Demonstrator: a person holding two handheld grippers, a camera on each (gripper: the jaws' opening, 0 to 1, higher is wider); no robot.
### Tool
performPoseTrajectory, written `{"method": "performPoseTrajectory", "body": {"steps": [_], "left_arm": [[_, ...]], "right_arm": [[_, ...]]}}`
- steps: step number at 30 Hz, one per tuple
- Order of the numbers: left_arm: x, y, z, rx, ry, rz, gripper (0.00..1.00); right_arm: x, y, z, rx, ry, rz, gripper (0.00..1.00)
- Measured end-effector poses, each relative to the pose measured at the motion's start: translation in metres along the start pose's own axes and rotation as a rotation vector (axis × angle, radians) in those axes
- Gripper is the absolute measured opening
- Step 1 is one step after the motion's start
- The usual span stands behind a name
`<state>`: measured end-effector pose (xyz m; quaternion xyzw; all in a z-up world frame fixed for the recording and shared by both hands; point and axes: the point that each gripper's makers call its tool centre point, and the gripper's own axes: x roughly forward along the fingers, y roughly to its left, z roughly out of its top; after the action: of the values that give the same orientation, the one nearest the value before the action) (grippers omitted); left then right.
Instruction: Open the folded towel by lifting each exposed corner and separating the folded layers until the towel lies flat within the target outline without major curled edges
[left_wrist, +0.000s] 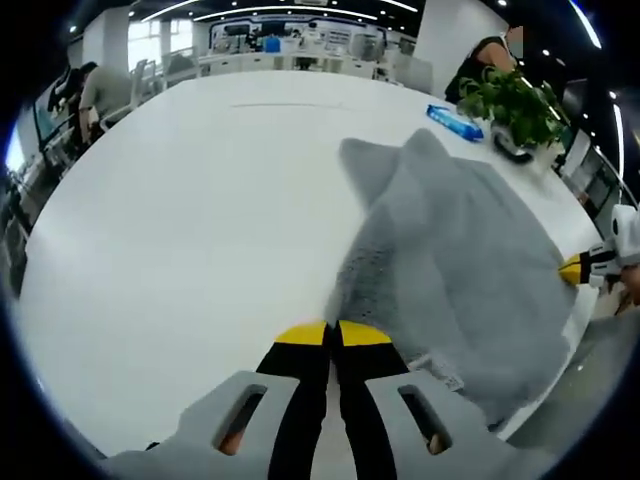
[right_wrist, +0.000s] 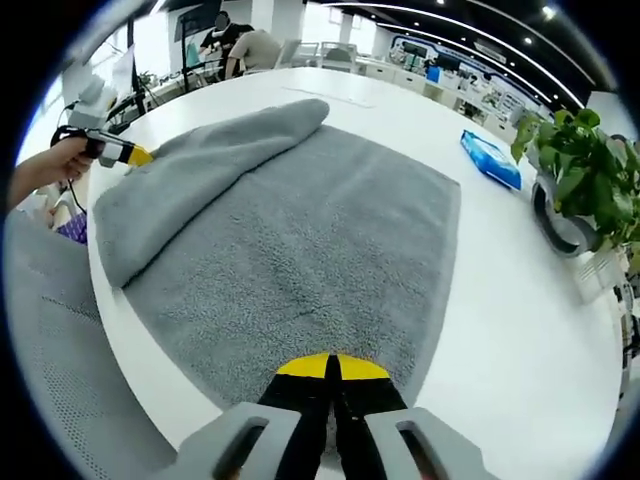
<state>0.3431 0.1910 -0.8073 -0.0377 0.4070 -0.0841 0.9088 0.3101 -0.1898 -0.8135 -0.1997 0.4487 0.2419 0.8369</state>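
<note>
A grey towel (left_wrist: 460, 250) lies on the white table (left_wrist: 180, 220), with one layer still folded over along one side. In the right gripper view that folded layer (right_wrist: 200, 165) forms a raised ridge on the left part of the towel (right_wrist: 320, 270). My left gripper (left_wrist: 332, 333) is shut, and the towel's edge runs into its yellow tips. The right gripper view shows that gripper (right_wrist: 140, 156) at the fold's outer edge. My right gripper (right_wrist: 330, 367) is shut on the towel's near edge. The left gripper view shows it (left_wrist: 572, 270) at the towel's right edge.
A potted plant (right_wrist: 585, 150) and a blue packet (right_wrist: 490, 158) stand on the table (right_wrist: 520, 300) beyond the towel. A grey mesh chair (right_wrist: 50, 350) sits by the table's edge. A person's hand (right_wrist: 45, 165) holds the left gripper. People and desks are far behind.
</note>
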Motion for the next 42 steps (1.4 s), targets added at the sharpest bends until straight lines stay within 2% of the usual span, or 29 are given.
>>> {"method": "performPoseTrajectory", "body": {"steps": [8,13,22,33,42], "left_arm": [[-0.005,0.019,0.0,0.022,0.001,0.051,0.01],[-0.009,0.04,-0.002,-0.004,-0.01,0.078,0.01],[-0.023,0.059,-0.006,-0.001,-0.02,0.138,0.01],[-0.039,0.096,-0.011,-0.043,-0.036,0.211,0.01],[-0.043,0.112,-0.012,-0.092,-0.059,0.233,0.01]], "right_arm": [[-0.002,-0.013,-0.007,0.0,0.006,-0.03,0.0],[-0.004,-0.02,-0.011,0.034,-0.004,-0.034,0.0],[-0.009,-0.035,-0.022,0.029,0.013,-0.077,0.0],[-0.017,-0.059,-0.041,0.049,0.044,-0.132,0.0],[-0.022,-0.08,-0.054,0.066,0.072,-0.17,0.0]]}}
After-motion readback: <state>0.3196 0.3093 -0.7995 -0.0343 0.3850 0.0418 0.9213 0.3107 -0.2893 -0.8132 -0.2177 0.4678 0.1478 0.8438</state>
